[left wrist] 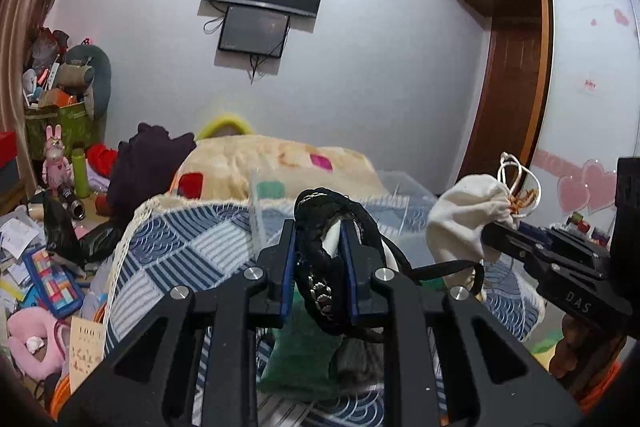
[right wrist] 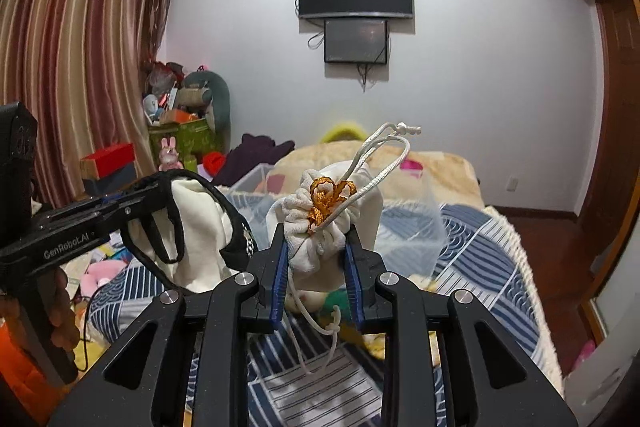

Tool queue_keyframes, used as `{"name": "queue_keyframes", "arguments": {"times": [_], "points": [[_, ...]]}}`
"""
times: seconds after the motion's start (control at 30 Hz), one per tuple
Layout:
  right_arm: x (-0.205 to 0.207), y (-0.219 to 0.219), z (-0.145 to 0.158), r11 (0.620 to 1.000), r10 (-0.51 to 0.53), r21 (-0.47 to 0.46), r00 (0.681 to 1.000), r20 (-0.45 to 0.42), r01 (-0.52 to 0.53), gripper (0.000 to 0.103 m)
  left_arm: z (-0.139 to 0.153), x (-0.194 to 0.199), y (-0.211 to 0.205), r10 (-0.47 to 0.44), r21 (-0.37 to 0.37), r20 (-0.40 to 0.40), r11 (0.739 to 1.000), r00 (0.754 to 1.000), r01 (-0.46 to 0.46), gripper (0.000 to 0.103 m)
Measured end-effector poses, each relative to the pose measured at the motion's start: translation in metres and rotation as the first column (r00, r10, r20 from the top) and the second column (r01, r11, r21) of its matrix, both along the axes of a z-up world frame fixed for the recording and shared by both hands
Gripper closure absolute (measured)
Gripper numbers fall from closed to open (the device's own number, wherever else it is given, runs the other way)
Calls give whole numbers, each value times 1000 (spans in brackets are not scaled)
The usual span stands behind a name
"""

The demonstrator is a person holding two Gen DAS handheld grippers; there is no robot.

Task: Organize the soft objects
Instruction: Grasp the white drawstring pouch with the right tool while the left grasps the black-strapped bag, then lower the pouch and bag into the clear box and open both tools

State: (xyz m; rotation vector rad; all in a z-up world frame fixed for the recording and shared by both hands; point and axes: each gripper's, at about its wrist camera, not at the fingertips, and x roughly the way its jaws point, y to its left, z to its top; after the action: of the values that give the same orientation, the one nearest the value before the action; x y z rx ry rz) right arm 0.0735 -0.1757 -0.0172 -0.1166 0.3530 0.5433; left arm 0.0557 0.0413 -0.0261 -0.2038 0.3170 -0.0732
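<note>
Left claw [left wrist: 318, 251], marked "GenRobot.AI", grips black strap [left wrist: 320, 267] | right claw [right wrist: 316, 251], marked "DAS", pinches white drawstring pouch [right wrist: 320, 227]

Left gripper [left wrist: 318, 251] raised, jaws clamped on black strap [left wrist: 320, 267], right gripper [right wrist: 316, 251] level beside it, jaws pinching white pouch [right wrist: 320, 227] neck.

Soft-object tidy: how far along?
Done: nothing visibly stowed; the clear bin on the bed shows no contents. In hand: left gripper clamps a black-trimmed fabric item, right gripper clamps a white drawstring pouch. Left: both still need placing.
</note>
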Motion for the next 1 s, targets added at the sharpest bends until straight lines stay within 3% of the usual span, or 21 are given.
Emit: {"name": "queue_keyframes", "arguments": {"times": [0.23, 0.6, 0.83, 1.0], "points": [[11, -4, 17, 999, -43, 4, 998, 42, 43, 80, 18, 19, 5, 37, 1, 34, 999, 999, -37, 83], [41, 5, 21, 994, -103, -22, 993, 51, 104, 80, 14, 71, 12, 96, 4, -49, 995, 994, -96, 83], [68, 18, 2, 992, -106, -74, 994, -21, 104, 80, -6, 106, 13, 128, 19, -126, 992, 984, -126, 83], [81, 23, -14, 989, -95, -120, 991, -96, 83, 80, -20, 120, 2, 98, 60, -193, 994, 976, -88, 83]]}}
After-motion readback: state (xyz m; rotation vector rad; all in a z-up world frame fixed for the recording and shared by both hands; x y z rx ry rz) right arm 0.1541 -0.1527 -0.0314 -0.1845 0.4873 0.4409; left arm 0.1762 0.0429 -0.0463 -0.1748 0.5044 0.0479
